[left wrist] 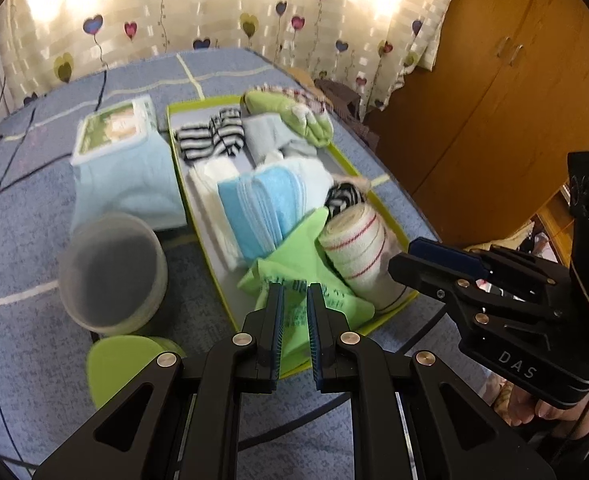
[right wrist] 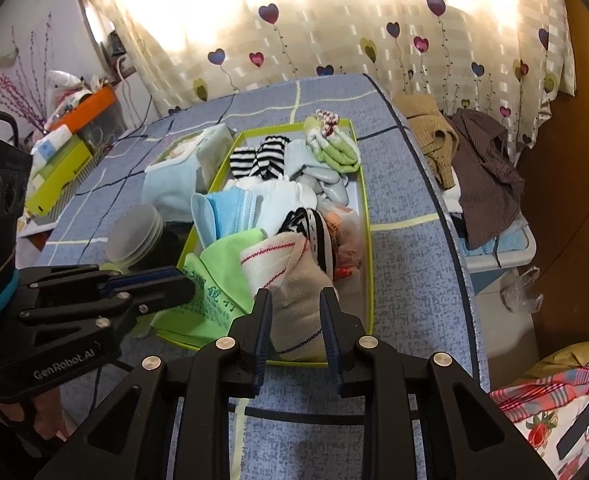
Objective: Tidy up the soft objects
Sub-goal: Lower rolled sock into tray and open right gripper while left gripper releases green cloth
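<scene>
I am in a home, likely a bedroom: heart-print curtains (right wrist: 334, 40) cover the window, a wooden wardrobe (left wrist: 514, 80) stands beside them, and clothes (right wrist: 482, 168) lie heaped near my cloth-covered desk (right wrist: 406, 208).

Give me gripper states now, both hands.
Left gripper: narrow gap, green cloth between; grip cannot be told.
Right gripper: open, beige sock between.

one lime-edged tray (right wrist: 368, 216) holds one green cloth (right wrist: 222, 276), one red-striped white roll (right wrist: 272, 264), one stack of blue masks (right wrist: 230, 210) and two green socks (right wrist: 340, 152), with one tissue pack (left wrist: 114, 132) and one round container (left wrist: 112, 272) beside it.
</scene>
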`<move>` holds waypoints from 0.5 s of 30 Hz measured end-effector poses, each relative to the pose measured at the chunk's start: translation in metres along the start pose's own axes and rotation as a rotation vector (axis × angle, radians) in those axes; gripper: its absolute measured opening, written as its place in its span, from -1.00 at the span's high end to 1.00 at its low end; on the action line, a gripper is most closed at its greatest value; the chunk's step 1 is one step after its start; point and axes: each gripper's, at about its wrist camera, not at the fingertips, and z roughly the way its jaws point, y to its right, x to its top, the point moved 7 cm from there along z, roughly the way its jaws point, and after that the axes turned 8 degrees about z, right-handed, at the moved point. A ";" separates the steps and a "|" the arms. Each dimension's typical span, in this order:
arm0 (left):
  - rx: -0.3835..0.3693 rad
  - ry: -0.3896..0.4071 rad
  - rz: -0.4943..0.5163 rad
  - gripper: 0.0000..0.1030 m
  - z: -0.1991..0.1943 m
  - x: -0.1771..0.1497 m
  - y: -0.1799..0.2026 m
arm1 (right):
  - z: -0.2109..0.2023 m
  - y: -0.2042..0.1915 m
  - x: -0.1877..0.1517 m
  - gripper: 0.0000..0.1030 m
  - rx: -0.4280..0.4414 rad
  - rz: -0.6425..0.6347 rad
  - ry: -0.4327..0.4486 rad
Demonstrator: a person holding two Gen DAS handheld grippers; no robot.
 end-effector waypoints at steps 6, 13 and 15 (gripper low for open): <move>-0.006 -0.010 0.004 0.77 0.008 0.001 0.002 | 0.005 0.000 -0.001 0.54 -0.006 -0.005 -0.011; 0.001 0.012 0.005 0.76 -0.003 0.000 0.000 | -0.004 -0.004 -0.001 0.34 -0.026 -0.015 0.006; -0.003 0.016 0.002 0.76 -0.007 -0.001 0.000 | -0.008 -0.007 -0.001 0.29 -0.031 -0.021 0.015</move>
